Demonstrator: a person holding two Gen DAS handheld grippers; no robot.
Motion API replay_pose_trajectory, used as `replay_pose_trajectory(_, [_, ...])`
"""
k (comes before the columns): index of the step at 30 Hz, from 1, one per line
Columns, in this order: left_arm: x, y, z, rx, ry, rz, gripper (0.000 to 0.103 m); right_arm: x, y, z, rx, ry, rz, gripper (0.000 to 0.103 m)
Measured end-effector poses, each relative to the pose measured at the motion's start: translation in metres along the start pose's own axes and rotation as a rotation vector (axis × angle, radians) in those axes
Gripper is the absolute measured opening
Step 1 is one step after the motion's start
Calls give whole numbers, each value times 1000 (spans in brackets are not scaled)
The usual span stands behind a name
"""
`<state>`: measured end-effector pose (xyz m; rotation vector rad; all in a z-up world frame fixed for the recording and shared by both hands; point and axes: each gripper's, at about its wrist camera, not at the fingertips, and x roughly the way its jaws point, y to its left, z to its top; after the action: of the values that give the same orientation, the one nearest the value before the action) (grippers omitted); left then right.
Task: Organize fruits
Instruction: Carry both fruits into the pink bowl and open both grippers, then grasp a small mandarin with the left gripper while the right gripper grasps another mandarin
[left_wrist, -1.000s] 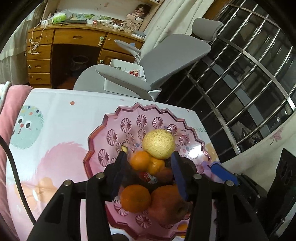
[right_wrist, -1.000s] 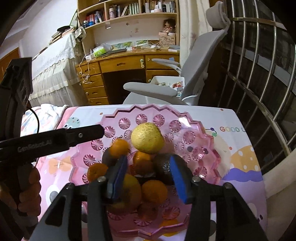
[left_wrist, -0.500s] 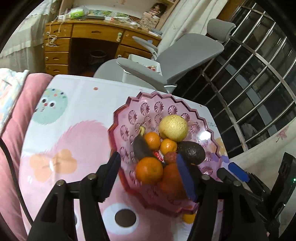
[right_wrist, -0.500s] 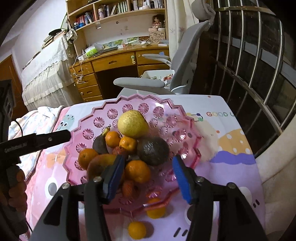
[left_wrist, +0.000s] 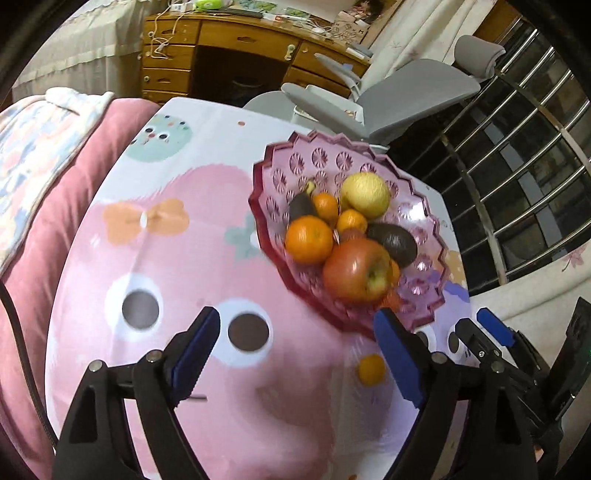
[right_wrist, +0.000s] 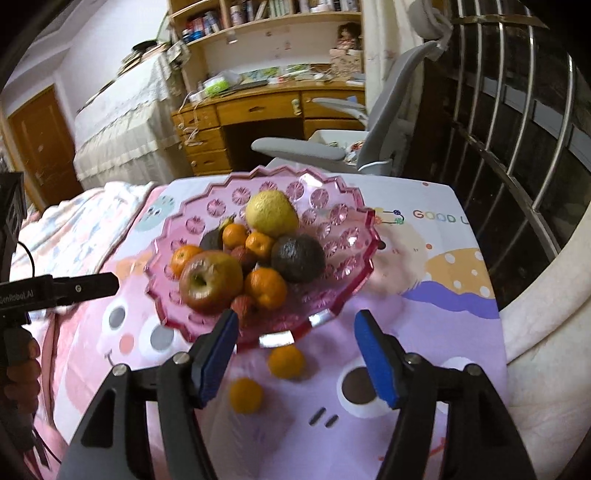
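Currently both grippers off the fruit, nothing held. Left gripper (left_wrist: 295, 354): jaws spread wide, just been opening, only the printed tablecloth (left_wrist: 177, 266) between the blue pads (left_wrist: 194, 347). Right gripper (right_wrist: 295, 354): jaws apart, also just been opening, nothing pinched; near rim of the bowl and one loose mandarin visible in the gap.

Pink cut-glass fruit bowl (right_wrist: 332, 210) on the cloth, loaded: yellow pear-like fruit (right_wrist: 271, 212) at the far side, dark avocado (right_wrist: 297, 258) right of centre, red-yellow apple (right_wrist: 210, 278) at front left, several mandarins (right_wrist: 266, 288) packed among them, a couple of reddish lychee-like fruits (right_wrist: 242, 304) low at the front. Dark elongated fruit (right_wrist: 211, 239) at the back left, type unclear.

Two fruits outside the bowl, on the cloth just in front of its near rim: one mandarin (right_wrist: 286, 362) close under the rim, second mandarin (right_wrist: 245, 395) a little nearer the camera, blurred. Only one of them (left_wrist: 371, 369) seen from the left wrist, beside the right-hand pad.

Left gripper body (right_wrist: 55, 291) visible at the left edge of the right wrist view, gripped by a hand (right_wrist: 20, 373). Grey office chair (right_wrist: 376, 122) and wooden desk (right_wrist: 258, 107) behind the table.
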<state>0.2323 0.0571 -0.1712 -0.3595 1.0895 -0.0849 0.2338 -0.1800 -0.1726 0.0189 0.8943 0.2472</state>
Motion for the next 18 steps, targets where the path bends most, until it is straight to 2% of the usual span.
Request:
replay_pose_trajectory(10, [7, -27, -38, -54, 62, 6, 85, -8, -12, -17, -131, 28, 34, 66])
replay_pose_trajectory(18, [27, -43, -55, -87, 124, 7, 84, 4, -18, -27, -232, 55, 67, 66])
